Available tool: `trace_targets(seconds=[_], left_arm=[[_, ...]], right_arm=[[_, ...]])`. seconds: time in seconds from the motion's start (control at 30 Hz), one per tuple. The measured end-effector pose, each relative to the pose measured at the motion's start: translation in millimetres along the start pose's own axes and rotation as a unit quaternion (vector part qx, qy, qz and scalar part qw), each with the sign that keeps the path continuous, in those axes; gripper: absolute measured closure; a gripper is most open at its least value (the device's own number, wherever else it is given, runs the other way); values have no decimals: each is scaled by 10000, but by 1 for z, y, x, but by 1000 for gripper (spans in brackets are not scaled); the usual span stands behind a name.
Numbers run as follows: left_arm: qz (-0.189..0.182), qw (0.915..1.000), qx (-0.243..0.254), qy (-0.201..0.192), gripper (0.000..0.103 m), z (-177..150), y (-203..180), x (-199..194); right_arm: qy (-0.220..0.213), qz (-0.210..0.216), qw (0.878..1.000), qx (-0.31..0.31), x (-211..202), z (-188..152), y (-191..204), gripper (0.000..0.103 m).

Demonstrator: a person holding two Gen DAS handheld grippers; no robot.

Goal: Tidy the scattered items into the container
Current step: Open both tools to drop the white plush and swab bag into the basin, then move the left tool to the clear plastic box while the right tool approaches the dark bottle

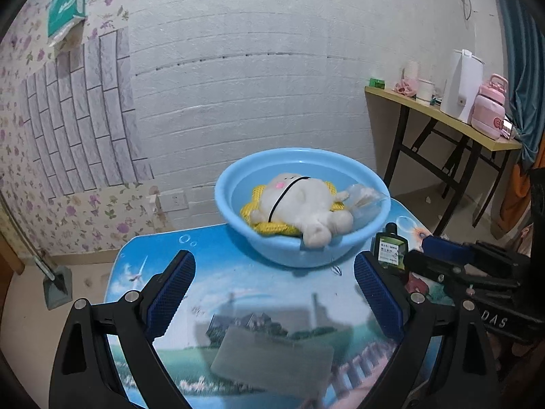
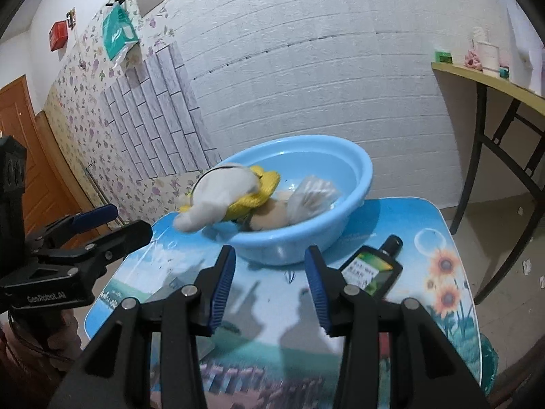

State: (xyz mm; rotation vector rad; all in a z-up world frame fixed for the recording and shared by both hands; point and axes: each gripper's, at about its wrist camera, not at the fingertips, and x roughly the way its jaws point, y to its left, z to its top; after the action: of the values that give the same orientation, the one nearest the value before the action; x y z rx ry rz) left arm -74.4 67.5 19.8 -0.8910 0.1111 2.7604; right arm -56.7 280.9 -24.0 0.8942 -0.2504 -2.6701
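Now the grey sponge (image 1: 272,358) lies between the wide-open left gripper (image 1: 274,269); the right gripper (image 2: 269,262), open, holds nothing.

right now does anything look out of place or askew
Yes. The plush toy lies in the blue basin with one end hanging out over the rim. The dark green bottle lies flat on the table outside the basin, and so does the grey sponge.
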Motion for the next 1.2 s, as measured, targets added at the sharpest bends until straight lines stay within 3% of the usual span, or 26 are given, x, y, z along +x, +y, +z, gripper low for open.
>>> trace_targets(seconds=[0.4,0.57,1.2], left_arm=[[249,9992,246,-200,0,-33,-6,-55],[201,9992,258,-211,0,-41,-7,-64],[133,9995,-141,266,0,-51,11,-32]], right_arm=[[-62,153,9991,-387,-48,-29,42,61],[-15,225,9992,-327,-54,-35,44,53],[337,211,9988,-280,-29,-42,43,53]])
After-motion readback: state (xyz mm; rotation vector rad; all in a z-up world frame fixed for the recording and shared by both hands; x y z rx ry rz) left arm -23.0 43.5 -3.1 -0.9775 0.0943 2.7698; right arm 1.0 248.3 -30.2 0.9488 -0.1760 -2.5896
